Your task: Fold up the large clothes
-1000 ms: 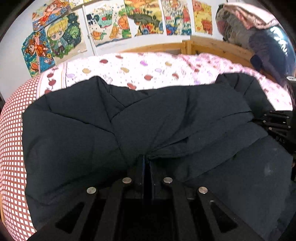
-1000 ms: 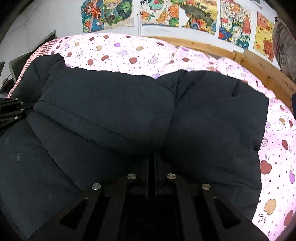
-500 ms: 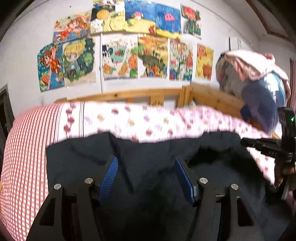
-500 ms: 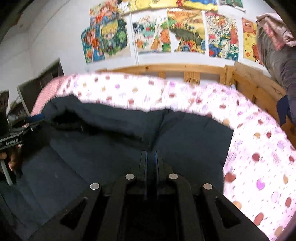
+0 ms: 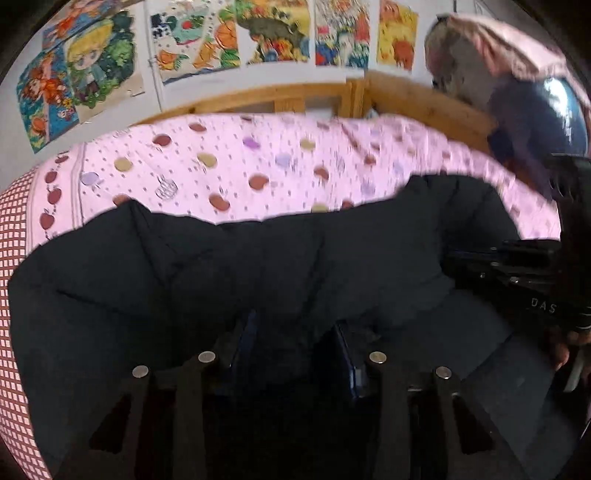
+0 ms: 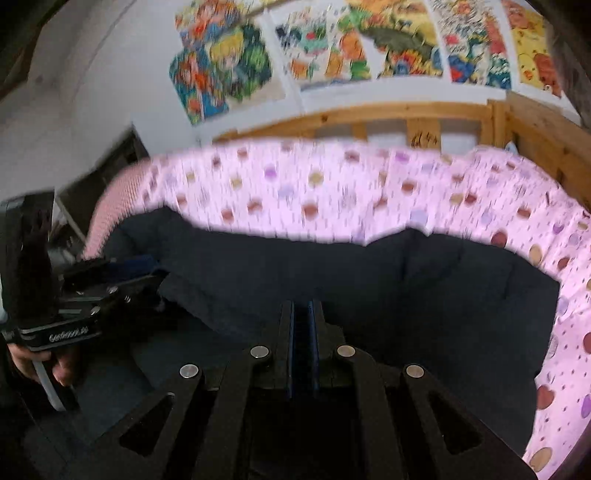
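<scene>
A dark padded jacket (image 5: 184,277) (image 6: 424,295) lies spread on the pink spotted bedsheet (image 5: 258,162) (image 6: 332,192). My left gripper (image 5: 295,332) points down into its near edge. Its jaws are closing, and a thick fold of jacket fills the gap from one blue pad to the other. The right wrist view shows the left gripper (image 6: 155,273) at the left, low on the fabric. My right gripper (image 6: 301,306) is shut, its pads nearly touching, and I see no cloth pinched between them. It hovers over the jacket's right part (image 5: 448,262).
A wooden bed frame (image 5: 258,98) (image 6: 406,114) runs along the far side, under a wall of coloured posters (image 5: 266,33). Bundled clothes (image 5: 498,74) are piled at the right. A red checked sheet (image 5: 11,332) covers the left edge. A person's hand (image 6: 62,369) holds the left tool.
The left gripper let go of the thin fold, opened wide and rose, then came down on a thicker fold with narrowing jaws. The right gripper stayed shut and lifted back from the fabric.
</scene>
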{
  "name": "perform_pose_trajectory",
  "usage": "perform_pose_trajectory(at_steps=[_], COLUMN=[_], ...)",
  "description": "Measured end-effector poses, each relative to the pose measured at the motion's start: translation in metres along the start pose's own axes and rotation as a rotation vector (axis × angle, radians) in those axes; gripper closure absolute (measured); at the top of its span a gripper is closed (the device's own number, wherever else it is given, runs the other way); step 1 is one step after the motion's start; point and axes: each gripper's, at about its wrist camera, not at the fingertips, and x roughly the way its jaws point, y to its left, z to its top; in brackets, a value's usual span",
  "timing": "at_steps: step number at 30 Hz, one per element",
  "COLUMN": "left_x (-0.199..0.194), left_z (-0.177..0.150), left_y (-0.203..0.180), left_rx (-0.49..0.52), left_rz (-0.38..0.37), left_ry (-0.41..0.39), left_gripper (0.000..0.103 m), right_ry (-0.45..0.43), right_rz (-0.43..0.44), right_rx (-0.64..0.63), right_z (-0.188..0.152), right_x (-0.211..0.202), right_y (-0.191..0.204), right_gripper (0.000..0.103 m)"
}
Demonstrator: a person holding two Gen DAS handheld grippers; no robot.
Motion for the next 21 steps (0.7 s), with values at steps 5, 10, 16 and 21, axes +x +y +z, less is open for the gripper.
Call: perform_pose_trajectory(at_steps=[5, 10, 16, 21], left_x=[0.007, 0.012, 0.003, -0.012], left_z=[-0.008, -0.016, -0.017, -0.015], left_y=[-0.007, -0.008, -0.012, -0.015], left_rx=[0.042, 0.039, 0.069, 0.075], left_rz=[0.031, 0.035, 0.059, 0.077], left_ry=[0.01, -0.009, -0.06, -0.096], left_gripper=[0.065, 0.066, 0.064, 0.053], right_ry=[0.106, 0.098, 0.045, 0.002], right_rz=[-0.026, -0.024, -0.037, -0.026], right_rx=[-0.024, -0.008, -0.019, -0.003], right_z=[-0.015, -0.023, -0.032, -0.028], right_x=[0.027, 0.042, 0.033, 0.018], right_y=[-0.001, -0.004, 0.0, 0.0], right_gripper=[0.096, 0.096, 0.096, 0.096])
